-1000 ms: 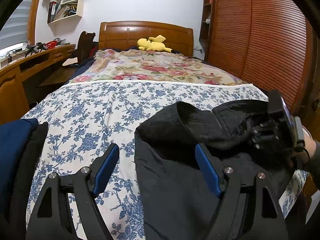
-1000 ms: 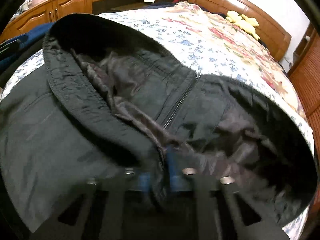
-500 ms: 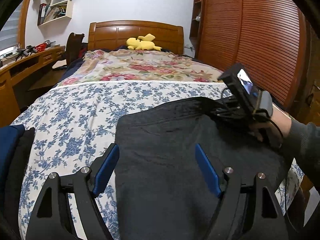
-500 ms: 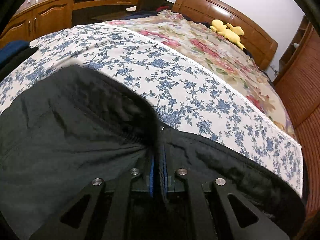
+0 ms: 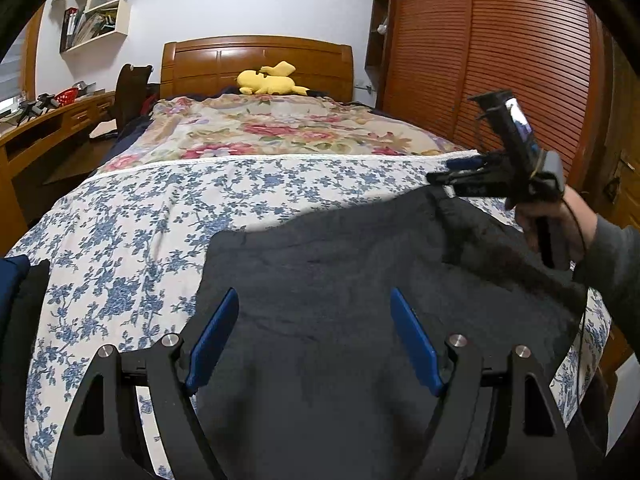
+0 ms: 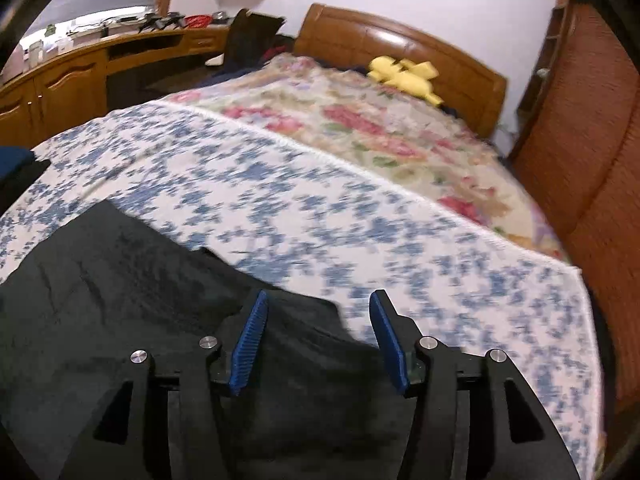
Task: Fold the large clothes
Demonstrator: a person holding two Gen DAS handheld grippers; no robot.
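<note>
— Where's the garment, and what are your claws doing?

— The black garment (image 5: 360, 280) lies flat on the bed (image 5: 132, 216), right under me. My left claw (image 5: 314, 344) hangs over its near part, blue pads wide apart, nothing between them but cloth below. My right claw (image 6: 318, 344) has just been opening; its pads stand apart over the garment's far edge at about two o'clock, pressing on nothing.

— Any containers?

— Only a red basket (image 5: 66, 97) on the bench (image 5: 48, 120) at ten o'clock; I can't tell what is in it.

— Room to move?

— Bare blue-flowered sheet from nine to twelve o'clock. A dark folded pile (image 5: 18, 304) sits at the bed's edge at nine. Farther on, a rose-patterned cover (image 5: 280, 128), then a yellow plush toy (image 5: 272, 80) by the headboard (image 5: 256, 60) at twelve. A slatted wardrobe (image 5: 500, 60) closes off the right.

— And your hand?

— My right hand (image 5: 552, 224) grips its handle, sleeve (image 5: 616, 272) at three o'clock, claw tipped downward.
</note>
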